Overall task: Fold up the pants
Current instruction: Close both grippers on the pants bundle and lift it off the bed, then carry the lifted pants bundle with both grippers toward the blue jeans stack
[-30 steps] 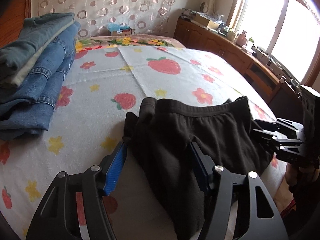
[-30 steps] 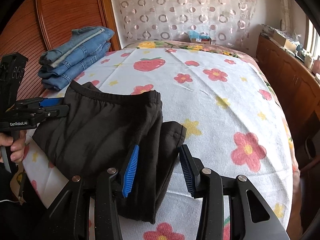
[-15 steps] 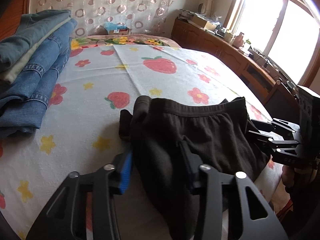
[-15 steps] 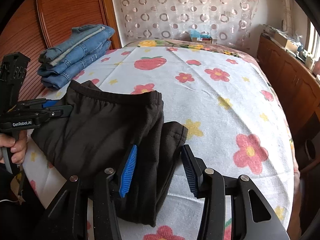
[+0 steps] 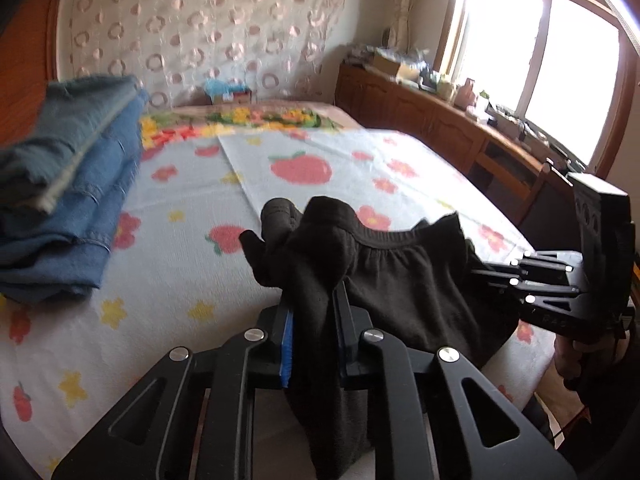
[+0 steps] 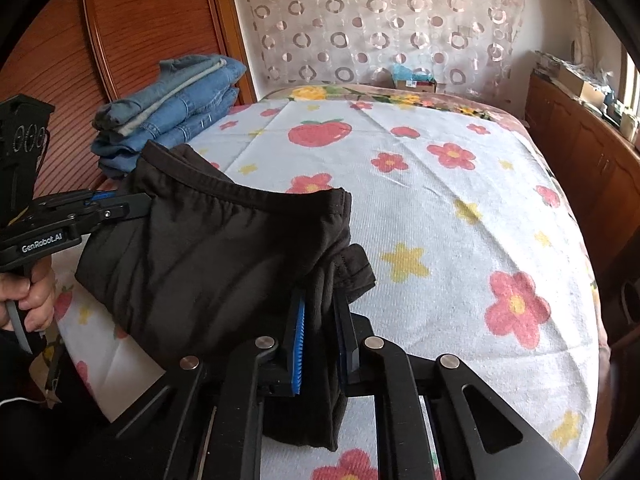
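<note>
Dark brown pants (image 5: 404, 280) lie at the near edge of the bed, waistband facing away. My left gripper (image 5: 314, 300) is shut on the pants' left waist corner, the cloth bunched between its blue pads and lifted off the bed. My right gripper (image 6: 320, 312) is shut on the right waist corner of the pants (image 6: 208, 248), also raised. Each gripper shows in the other's view: the right gripper (image 5: 476, 276) at the right, the left gripper (image 6: 146, 200) at the left. The pant legs hang below the bed edge, out of sight.
The bed has a white cover (image 6: 460, 220) with strawberries and flowers. A stack of folded blue jeans (image 5: 68, 200) sits at the left near the wooden headboard (image 6: 140, 40). A wooden cabinet (image 5: 440, 128) runs under the window at the right.
Both grippers have closed from open onto the pants' waist corners. The waistband has risen off the bed and bunched at both ends.
</note>
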